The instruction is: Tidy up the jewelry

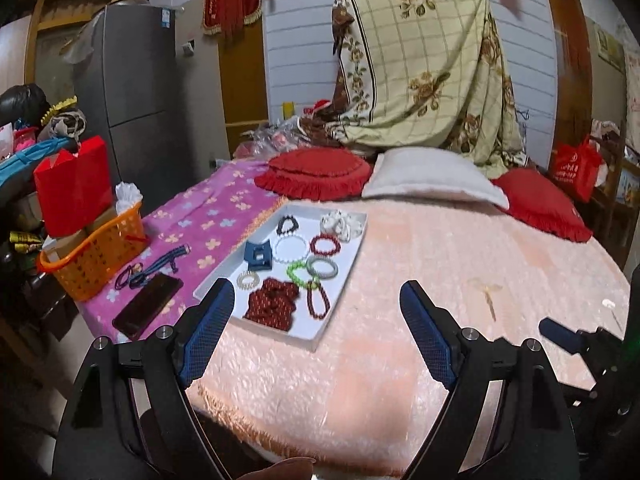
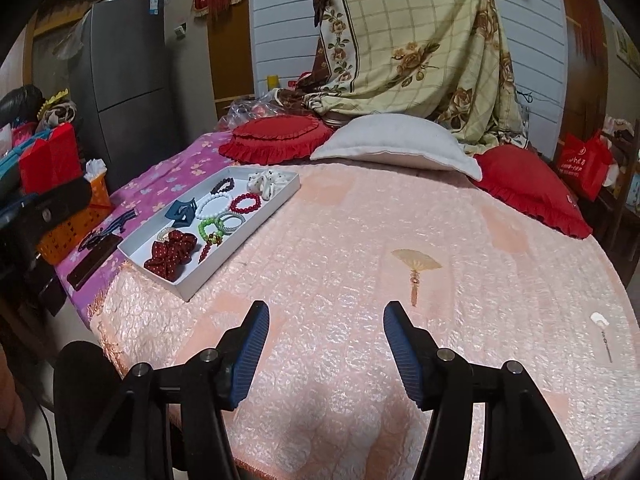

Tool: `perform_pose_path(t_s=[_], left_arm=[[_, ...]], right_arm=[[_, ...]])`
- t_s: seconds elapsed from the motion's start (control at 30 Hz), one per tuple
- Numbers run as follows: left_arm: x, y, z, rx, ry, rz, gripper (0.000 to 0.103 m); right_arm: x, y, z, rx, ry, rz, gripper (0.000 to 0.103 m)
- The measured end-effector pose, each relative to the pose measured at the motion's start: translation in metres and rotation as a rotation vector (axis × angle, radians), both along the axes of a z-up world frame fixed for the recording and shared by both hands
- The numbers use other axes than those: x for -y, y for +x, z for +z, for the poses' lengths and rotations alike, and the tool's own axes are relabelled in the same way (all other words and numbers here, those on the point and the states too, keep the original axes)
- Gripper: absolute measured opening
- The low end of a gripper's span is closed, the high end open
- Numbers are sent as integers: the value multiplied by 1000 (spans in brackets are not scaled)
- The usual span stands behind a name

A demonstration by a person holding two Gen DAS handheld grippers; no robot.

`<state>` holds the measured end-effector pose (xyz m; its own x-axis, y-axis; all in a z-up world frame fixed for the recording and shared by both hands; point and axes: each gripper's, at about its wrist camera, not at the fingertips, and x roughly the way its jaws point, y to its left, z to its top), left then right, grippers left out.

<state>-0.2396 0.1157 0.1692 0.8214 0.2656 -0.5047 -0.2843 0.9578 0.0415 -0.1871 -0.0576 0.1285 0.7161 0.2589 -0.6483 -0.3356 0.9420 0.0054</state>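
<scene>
A: So, both sets of fingers are spread apart with nothing between them. The left gripper (image 1: 316,304) hangs over the near edge of the bed (image 1: 400,300), the right gripper (image 2: 324,328) likewise.

B: Yep. And the jewelry's all in the white tray (image 2: 276,196) on the bed, up ahead and left of both. Red scrunchie (image 2: 166,258) nearest, blue claw clip (image 2: 182,212) beside it, bead bracelets in the middle, white scrunchie (image 2: 266,182) at the far end.

A: Phone (image 1: 148,306) sits just left of the tray.
</scene>
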Motion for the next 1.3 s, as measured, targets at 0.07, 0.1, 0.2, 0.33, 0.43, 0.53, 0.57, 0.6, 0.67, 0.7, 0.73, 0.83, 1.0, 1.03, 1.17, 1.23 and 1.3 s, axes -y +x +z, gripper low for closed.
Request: perform_pose_path(t_s=[0.07,0.1,0.2,0.33,0.43,0.53,0.57,0.6,0.67,0.7,0.73,0.83,1.0,1.03,1.17,1.23,1.3], left_arm=[[-1,0,-5,-20,-6,5,85],[-2,-1,-7,-28,-9,6,85],[-4,0,-13,-46,-9,16,85],[-7,1,-18,-66,-25,21,85],[-8,3,-21,-78,-27,23,85],[-8,3,-25,-87,-22,21,85],[-8,3,-25,-91,-22,20,85],[-7,3,-26,-95,-23,18,85],[-7,3,-28,-103,-25,13,85],[-7,4,-30,-109,-25,10,85],[-7,4,-31,-115,-27,8,85],[-6,5,-35,-132,-35,2,85],[-5,6,-38,-141,-37,-2,85],[-6,6,-39,-142,-39,-3,85],[-7,6,-41,-149,-43,-3,85],[-8,6,-42,-150,-47,-2,85],[-8,6,-43,-152,-48,-4,85]], right_arm=[[-1,-2,-2,-2,-11,-5,58],[-1,-3,-3,-4,-16,-6,58],[-2,-1,-8,-20,-25,-17,58],[-1,1,-11,-40,-22,-31,58],[-1,2,-13,-43,-27,-39,58],[-2,2,-15,-48,-32,-43,58],[-2,3,-15,-51,-35,-46,58],[-2,3,-16,-55,-37,-49,58],[-2,4,-18,-59,-40,-54,58],[-3,4,-18,-60,-42,-55,58],[-4,3,-19,-60,-43,-55,58],[-5,1,-19,-50,-52,-56,58],[-7,0,-19,-41,-66,-59,58],[-7,0,-19,-41,-66,-60,58],[-7,0,-20,-42,-71,-62,58],[-9,0,-20,-43,-74,-61,58],[-10,-1,-21,-43,-76,-60,58]])
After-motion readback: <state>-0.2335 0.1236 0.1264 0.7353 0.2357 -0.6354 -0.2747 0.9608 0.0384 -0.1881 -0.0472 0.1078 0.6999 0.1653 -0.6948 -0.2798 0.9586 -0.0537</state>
